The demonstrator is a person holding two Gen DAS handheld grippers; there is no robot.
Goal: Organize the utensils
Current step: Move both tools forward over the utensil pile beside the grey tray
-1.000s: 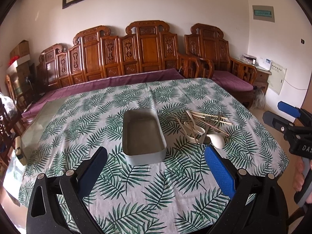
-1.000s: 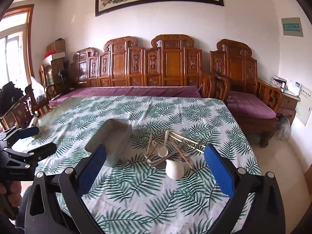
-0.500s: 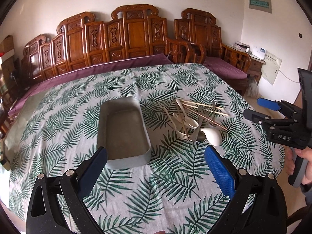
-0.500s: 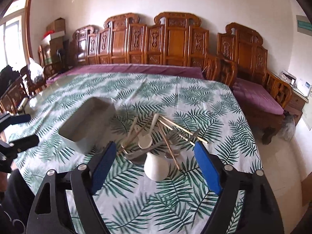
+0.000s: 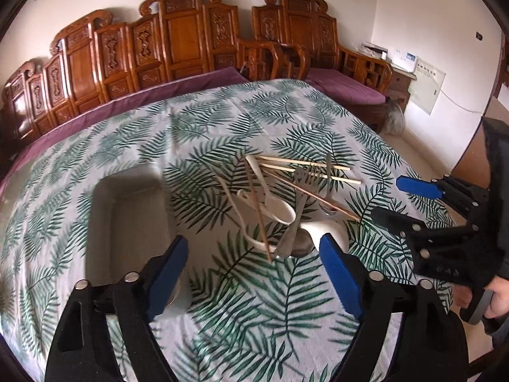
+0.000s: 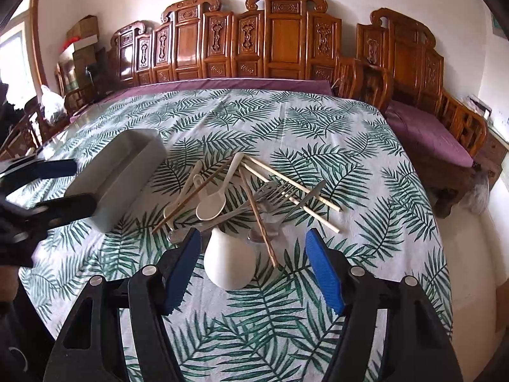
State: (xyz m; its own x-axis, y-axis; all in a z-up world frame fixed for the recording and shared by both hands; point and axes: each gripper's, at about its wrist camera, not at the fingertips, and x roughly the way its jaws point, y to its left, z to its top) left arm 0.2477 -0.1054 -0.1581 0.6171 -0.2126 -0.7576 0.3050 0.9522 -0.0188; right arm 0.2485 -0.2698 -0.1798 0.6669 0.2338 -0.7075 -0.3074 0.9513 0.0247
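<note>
right wrist view: you've brought both grippers in over the last second. right gripper [image 6: 254,273] jaws apart around the white ladle [image 6: 229,262], lower centre. left gripper [image 5: 254,273] open too. utensil pile [image 6: 251,197] mid-frame, grey tray [image 6: 121,172] left, empty; nothing sorted.

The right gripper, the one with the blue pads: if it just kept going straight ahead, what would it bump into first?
Most likely the big white ceramic spoon, whose bowl lies just ahead of the open right gripper, between its pads. Behind it is the tangled utensil pile. Depth is hard to judge through the fisheye.
</note>
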